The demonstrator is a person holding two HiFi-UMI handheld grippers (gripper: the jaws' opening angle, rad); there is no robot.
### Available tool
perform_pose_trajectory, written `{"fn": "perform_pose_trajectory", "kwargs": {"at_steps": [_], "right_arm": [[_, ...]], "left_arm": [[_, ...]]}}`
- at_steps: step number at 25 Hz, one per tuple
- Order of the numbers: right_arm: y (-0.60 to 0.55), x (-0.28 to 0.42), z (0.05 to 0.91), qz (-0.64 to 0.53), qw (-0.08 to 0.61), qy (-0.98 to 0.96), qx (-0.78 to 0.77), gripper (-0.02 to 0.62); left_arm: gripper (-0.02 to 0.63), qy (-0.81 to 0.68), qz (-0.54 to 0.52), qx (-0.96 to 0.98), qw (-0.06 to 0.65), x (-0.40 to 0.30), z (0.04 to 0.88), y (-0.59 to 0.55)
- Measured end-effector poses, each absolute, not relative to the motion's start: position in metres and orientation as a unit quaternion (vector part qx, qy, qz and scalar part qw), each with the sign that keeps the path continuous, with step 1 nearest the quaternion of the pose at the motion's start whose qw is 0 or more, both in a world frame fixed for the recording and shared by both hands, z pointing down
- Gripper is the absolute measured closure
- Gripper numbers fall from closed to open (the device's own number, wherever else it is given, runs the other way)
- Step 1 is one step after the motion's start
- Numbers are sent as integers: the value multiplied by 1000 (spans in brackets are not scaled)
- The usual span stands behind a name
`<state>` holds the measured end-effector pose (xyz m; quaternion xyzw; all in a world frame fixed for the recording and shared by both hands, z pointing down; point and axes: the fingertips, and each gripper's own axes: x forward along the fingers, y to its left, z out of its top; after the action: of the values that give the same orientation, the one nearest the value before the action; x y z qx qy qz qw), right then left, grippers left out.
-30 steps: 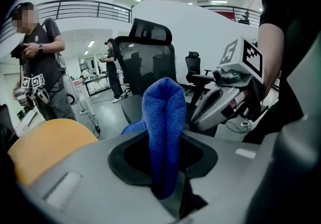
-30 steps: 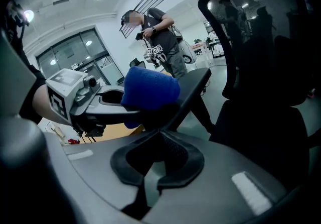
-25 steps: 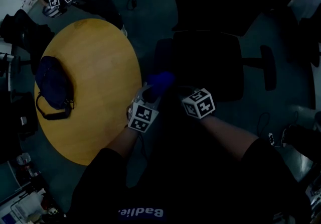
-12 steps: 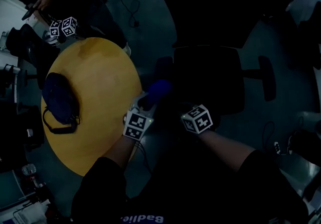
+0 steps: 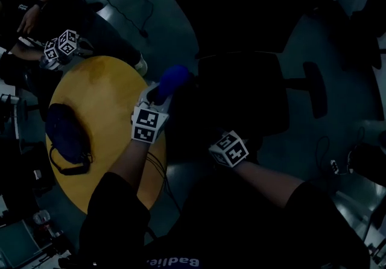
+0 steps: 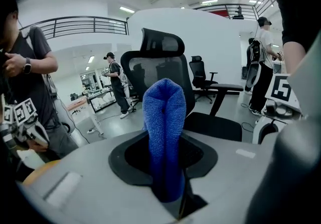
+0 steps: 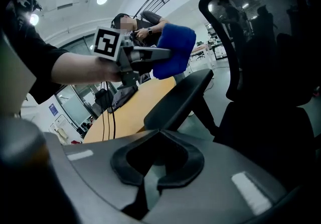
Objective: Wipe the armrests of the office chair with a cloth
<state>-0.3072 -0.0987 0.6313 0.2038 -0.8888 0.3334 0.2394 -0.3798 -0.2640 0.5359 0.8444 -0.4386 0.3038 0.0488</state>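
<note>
My left gripper (image 5: 160,96) is shut on a folded blue cloth (image 5: 172,79), which stands up between its jaws (image 6: 165,127). It hovers over the left armrest (image 7: 176,98) of the black office chair (image 5: 241,90), beside the table. In the right gripper view the cloth (image 7: 173,49) hangs just above the far end of that armrest; I cannot tell whether it touches. My right gripper (image 5: 228,146) is low at the seat's front edge, shut on nothing (image 7: 157,135), pointing along that armrest. The chair's other armrest (image 5: 313,89) sticks out on the right.
A round yellow table (image 5: 108,105) stands left of the chair, with a dark blue bag (image 5: 64,132) on it. Another person with marker-cube grippers (image 5: 60,46) sits at its far edge. Cables run over the grey floor (image 5: 163,20). More chairs and people stand further off (image 6: 203,75).
My left gripper has carried the cloth away from me and to the left, along the chair's left side. My right gripper has drawn back toward me.
</note>
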Motion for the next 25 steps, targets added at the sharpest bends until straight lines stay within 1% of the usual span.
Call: {"fn": "perform_pose_trajectory", "kwargs": {"at_steps": [5, 10, 15, 21, 25], "right_arm": [[-95, -309, 625, 292, 252, -903, 190, 591], [-86, -314, 628, 297, 244, -906, 175, 591], [-87, -318, 625, 305, 233, -907, 175, 590], [-92, -318, 625, 305, 235, -906, 175, 591], [-94, -316, 627, 309, 233, -904, 181, 589]], "left_arm": [[477, -429, 318, 844, 43, -368, 546, -307], [477, -397, 354, 846, 31, -351, 567, -330], [477, -369, 377, 849, 31, -340, 585, -334], [477, -346, 390, 853, 28, -328, 595, -331], [477, -338, 398, 853, 16, -319, 599, -326]]}}
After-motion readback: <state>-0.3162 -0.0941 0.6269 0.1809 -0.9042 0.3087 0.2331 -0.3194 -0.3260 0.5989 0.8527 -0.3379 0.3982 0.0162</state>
